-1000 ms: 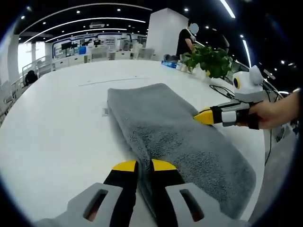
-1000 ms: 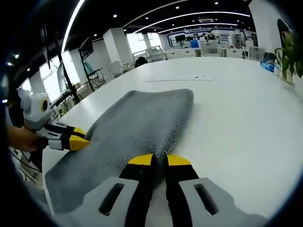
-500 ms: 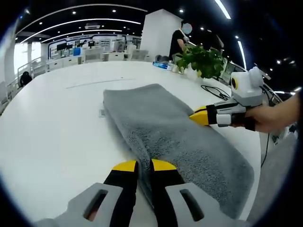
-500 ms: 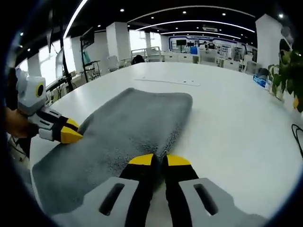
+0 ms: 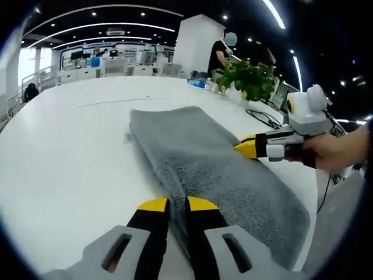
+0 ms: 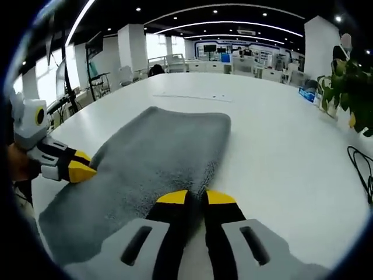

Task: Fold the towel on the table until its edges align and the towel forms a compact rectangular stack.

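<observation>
Towel [image 5: 210,169] lying flat on white counter [image 5: 64,163], long grey strip running toward 12 o'clock, already folded lengthwise. Left gripper [image 5: 172,204] and right gripper [image 6: 196,197] fingers pressed together, pinching opposite long edges. Further folds into compact stack remaining, judging by shape.

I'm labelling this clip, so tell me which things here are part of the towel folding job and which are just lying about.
Part of the job:
grey towel
white table
left gripper, shut on the towel's edge
right gripper, shut on the opposite edge

Just lying about:
potted plant
black cable
blue item near the plant
</observation>
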`<action>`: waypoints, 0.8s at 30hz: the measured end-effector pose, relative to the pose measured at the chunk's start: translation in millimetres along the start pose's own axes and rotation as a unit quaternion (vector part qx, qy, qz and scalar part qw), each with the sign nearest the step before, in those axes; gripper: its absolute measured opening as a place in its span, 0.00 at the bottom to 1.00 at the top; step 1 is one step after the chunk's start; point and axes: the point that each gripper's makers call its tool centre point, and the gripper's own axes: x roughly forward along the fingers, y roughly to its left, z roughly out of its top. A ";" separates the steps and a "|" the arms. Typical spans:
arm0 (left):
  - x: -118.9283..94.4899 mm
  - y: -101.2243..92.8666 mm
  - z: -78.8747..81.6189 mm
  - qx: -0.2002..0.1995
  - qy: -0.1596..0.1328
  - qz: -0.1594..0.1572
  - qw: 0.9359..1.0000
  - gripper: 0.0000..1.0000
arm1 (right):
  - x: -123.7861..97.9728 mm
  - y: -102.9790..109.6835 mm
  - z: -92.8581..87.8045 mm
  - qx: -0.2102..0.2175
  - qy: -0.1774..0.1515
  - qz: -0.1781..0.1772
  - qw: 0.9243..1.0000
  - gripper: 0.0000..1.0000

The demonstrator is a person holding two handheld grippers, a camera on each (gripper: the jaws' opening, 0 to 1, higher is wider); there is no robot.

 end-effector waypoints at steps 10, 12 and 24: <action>-9.5 3.3 15.2 0.027 0.022 -0.010 0.999 0.34 | -18.9 -3.7 7.7 0.009 -0.011 0.008 1.000 0.21; -13.3 1.1 19.1 0.033 0.021 -0.010 0.999 0.36 | -23.3 -5.4 9.0 0.007 -0.014 0.007 1.000 0.25; -49.2 -18.0 27.5 0.084 0.024 -0.014 0.996 0.49 | -54.4 9.3 25.4 -0.041 -0.047 0.045 0.997 0.32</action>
